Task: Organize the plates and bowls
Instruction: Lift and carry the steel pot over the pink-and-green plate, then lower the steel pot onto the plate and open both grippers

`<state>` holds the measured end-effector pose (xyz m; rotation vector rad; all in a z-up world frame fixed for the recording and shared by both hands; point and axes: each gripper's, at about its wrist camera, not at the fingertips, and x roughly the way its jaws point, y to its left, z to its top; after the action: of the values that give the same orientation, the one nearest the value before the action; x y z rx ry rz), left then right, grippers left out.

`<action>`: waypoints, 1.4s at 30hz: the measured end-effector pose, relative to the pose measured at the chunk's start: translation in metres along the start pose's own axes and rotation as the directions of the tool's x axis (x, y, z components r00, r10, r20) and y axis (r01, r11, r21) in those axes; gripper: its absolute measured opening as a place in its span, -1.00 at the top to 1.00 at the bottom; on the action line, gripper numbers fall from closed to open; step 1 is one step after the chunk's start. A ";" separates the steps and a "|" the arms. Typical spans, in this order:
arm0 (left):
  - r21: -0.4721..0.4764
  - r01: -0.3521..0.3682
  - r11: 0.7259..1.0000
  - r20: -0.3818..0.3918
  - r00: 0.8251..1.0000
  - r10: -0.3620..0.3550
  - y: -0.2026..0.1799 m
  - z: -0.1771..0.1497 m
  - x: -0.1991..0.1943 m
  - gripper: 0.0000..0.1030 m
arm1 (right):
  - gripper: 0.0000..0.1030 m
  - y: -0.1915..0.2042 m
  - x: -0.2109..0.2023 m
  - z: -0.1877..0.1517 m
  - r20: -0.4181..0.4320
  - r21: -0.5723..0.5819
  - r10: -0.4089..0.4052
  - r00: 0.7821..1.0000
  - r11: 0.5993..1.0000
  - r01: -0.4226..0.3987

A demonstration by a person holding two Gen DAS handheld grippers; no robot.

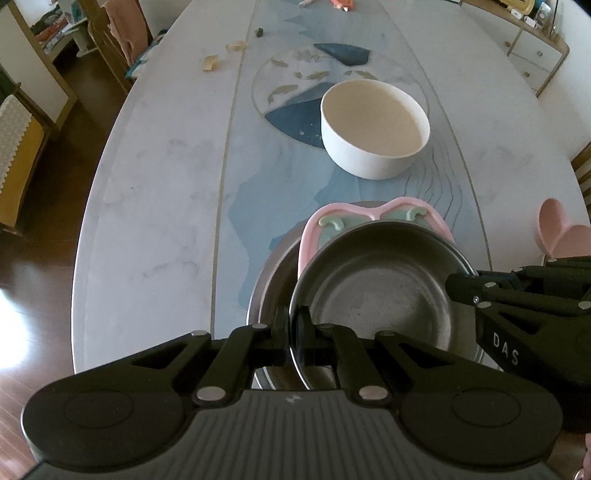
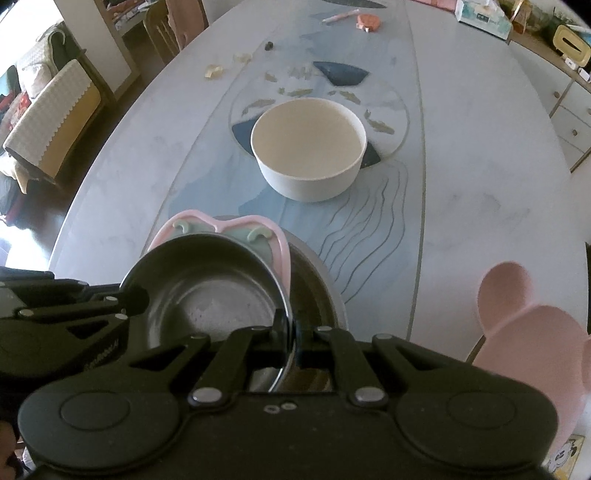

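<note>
Step in hand: stacking. Left gripper [image 1: 293, 325] and right gripper [image 2: 291, 328], both clamped on opposite rim edges of metal bowl [image 1: 373, 295], hold it over pink plate [image 1: 373, 212] and larger steel bowl [image 1: 269, 291]. Next, judged: lower level, then release. White bowl [image 1: 375, 127] stands apart.

You can read white letters "DAS" on side of right gripper [image 1: 460, 282], seen from left wrist camera. Faint pale lettering runs along left gripper [image 2: 142, 299] arm in right wrist view; too blurred to read. Tissue box [image 2: 482, 16] print too small.
</note>
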<state>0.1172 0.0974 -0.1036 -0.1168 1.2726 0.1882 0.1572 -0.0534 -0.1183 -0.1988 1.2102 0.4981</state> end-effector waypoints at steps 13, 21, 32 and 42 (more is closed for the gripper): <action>0.006 0.029 1.000 -0.001 1.000 -0.029 0.004 -0.006 0.012 0.92 | 0.81 0.001 0.009 0.000 -0.016 0.010 0.007 1.000 1.000 -0.007; 0.028 0.062 0.998 0.040 0.997 -0.063 0.002 -0.005 -0.002 0.92 | 0.55 -0.002 -0.002 0.003 0.002 0.022 0.030 1.000 0.999 -0.030; 0.047 0.083 0.995 0.101 0.991 -0.087 0.006 -0.005 -0.028 0.85 | 0.31 -0.006 -0.032 0.004 0.052 0.006 0.082 0.995 0.997 -0.082; 0.047 0.037 0.998 0.219 0.975 -0.046 0.006 0.008 -0.052 -0.20 | -0.02 -0.017 -0.061 0.021 0.147 -0.003 0.087 0.985 0.996 -0.087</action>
<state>0.1086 0.1004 -0.0511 -0.0836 1.0518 0.1338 0.1672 -0.0761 -0.0557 -0.1043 1.0789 0.5767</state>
